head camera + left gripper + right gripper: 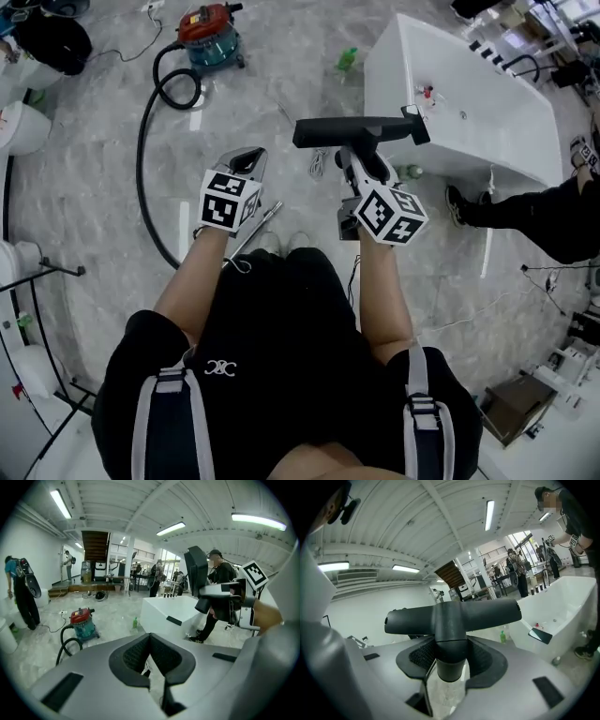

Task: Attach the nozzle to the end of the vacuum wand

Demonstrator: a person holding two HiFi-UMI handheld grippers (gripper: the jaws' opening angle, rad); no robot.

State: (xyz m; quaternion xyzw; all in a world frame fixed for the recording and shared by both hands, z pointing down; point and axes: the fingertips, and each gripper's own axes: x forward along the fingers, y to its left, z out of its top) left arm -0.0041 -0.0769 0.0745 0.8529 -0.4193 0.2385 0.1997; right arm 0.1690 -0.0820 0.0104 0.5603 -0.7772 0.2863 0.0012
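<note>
While the left gripper (247,156) sits closed, the right gripper (356,153) clamps the nozzle (328,132).

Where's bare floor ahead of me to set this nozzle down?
Bare marble lies between the hose and the white tub, this side of the red vacuum. Left of the hose is bare. Crowded: around the wand at your feet, and along the tub's near wall, with cables and a bystander's shoe.

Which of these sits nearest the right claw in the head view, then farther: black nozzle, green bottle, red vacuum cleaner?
1. black nozzle, gripped in the right claw.
2. green bottle, on the floor beyond.
3. red vacuum cleaner, far upper left.
</note>
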